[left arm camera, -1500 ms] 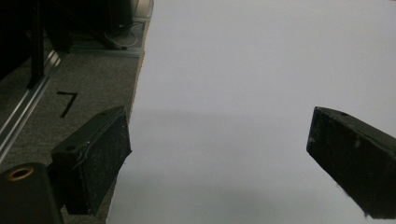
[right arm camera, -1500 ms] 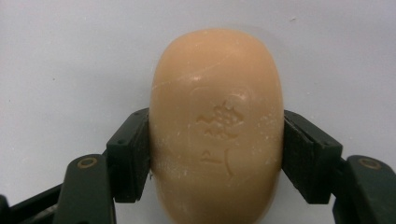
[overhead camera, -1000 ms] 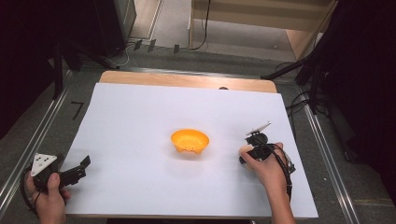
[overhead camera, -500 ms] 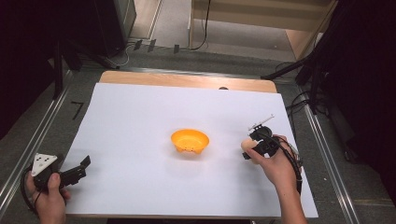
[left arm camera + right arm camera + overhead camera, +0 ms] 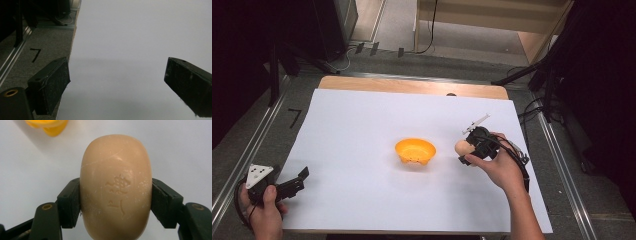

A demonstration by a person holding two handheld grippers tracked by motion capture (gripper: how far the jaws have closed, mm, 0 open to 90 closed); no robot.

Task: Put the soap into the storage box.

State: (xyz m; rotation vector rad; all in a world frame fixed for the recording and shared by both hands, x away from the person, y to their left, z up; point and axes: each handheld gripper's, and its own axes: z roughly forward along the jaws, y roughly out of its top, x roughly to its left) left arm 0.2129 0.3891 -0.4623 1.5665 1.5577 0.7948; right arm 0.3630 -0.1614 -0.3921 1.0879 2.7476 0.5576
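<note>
Even overhead light washes my white sheet (image 5: 362, 130) bright against dark surroundings, with soft shadows under my left claw (image 5: 117, 82), while the beige soap (image 5: 116, 187) shows sharp and the orange bowl (image 5: 47, 126) blurs.

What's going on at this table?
A person holds a two-jaw gripper in each hand. The right gripper is clamped on a tan bar of soap, held above the white sheet just right of an orange bowl. The left gripper rests open at the sheet's near left corner.
</note>
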